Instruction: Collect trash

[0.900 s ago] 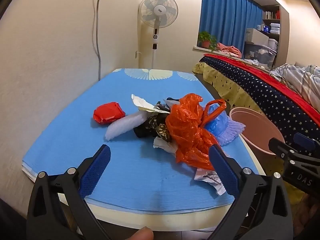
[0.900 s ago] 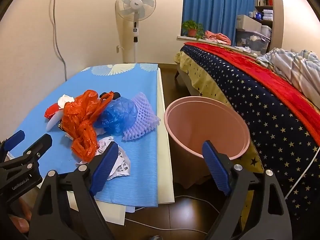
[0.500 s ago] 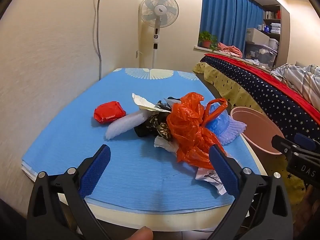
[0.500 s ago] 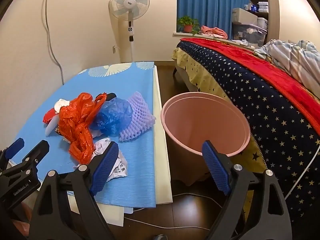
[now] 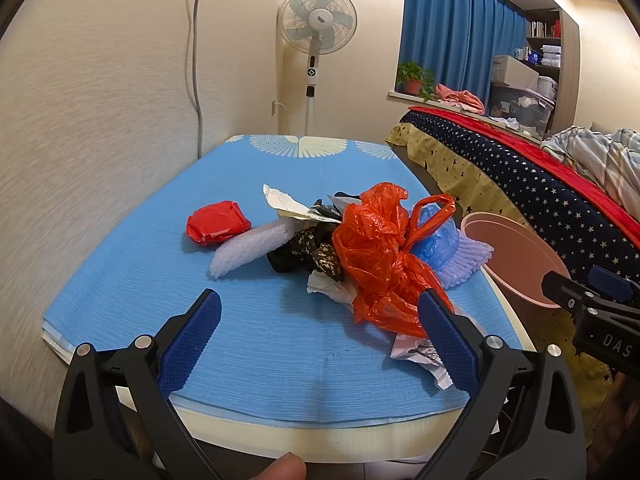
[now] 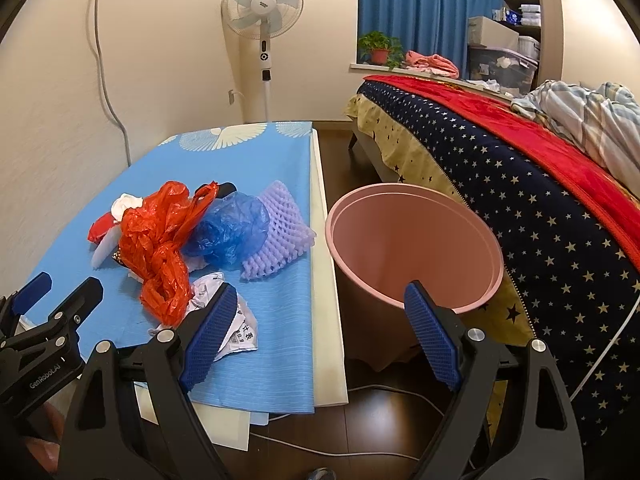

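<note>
A heap of trash lies on the blue mat [image 5: 168, 264]: an orange plastic bag [image 5: 380, 256], a red wrapper [image 5: 218, 222], a white foam sleeve [image 5: 248, 252], a blue bag [image 6: 232, 232], purple foam netting [image 6: 278, 232] and crumpled printed paper [image 6: 236, 320]. A pink bin [image 6: 416, 248] stands on the floor right of the mat. My left gripper [image 5: 316, 340] is open and empty, just short of the heap. My right gripper [image 6: 320, 336] is open and empty, between the mat's edge and the bin.
A wall runs along the mat's left side. A bed with a star-patterned cover [image 6: 520, 208] stands right of the bin. A pedestal fan [image 5: 316, 40] stands behind the mat. A white cable [image 6: 360, 452] lies on the dark floor.
Both grippers stay open. The right gripper has shifted a little, so the bin and the mat sit slightly further left in its view. The trash has not moved.
</note>
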Demonstrator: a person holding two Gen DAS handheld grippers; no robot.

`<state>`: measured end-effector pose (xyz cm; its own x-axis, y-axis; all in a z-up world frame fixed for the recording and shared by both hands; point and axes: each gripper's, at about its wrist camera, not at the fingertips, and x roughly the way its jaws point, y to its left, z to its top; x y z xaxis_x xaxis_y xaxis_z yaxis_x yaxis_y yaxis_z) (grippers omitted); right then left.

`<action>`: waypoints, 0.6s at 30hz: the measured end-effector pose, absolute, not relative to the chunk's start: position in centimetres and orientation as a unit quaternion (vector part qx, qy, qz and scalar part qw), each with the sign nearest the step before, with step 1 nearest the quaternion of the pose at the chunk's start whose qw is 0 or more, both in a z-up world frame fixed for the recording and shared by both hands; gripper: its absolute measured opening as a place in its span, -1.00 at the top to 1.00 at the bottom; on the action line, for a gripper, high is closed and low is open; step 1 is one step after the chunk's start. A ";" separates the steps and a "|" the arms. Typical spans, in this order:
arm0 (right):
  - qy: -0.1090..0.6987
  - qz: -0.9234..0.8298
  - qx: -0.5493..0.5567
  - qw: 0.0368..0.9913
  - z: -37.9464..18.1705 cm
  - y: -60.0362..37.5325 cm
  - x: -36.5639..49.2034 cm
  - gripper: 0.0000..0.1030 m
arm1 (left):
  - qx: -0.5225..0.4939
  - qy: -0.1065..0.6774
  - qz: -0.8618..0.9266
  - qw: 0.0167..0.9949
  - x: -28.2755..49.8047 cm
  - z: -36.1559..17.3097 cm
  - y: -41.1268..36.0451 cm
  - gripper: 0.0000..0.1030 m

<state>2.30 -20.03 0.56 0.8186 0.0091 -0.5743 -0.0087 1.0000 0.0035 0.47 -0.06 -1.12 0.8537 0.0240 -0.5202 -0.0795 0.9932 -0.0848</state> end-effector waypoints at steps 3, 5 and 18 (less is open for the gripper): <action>0.301 0.005 0.001 0.954 0.6 -20.0 2.3 -0.64 | -0.051 0.270 0.027 0.961 0.4 -1.1 0.0 -0.85; 0.301 0.006 -0.001 0.954 0.5 -19.9 2.3 -0.64 | -0.051 0.269 0.027 0.961 0.4 -1.1 0.0 -0.85; 0.301 0.006 -0.001 0.954 0.5 -19.8 2.3 -0.64 | -0.052 0.270 0.027 0.961 0.4 -1.1 0.0 -0.85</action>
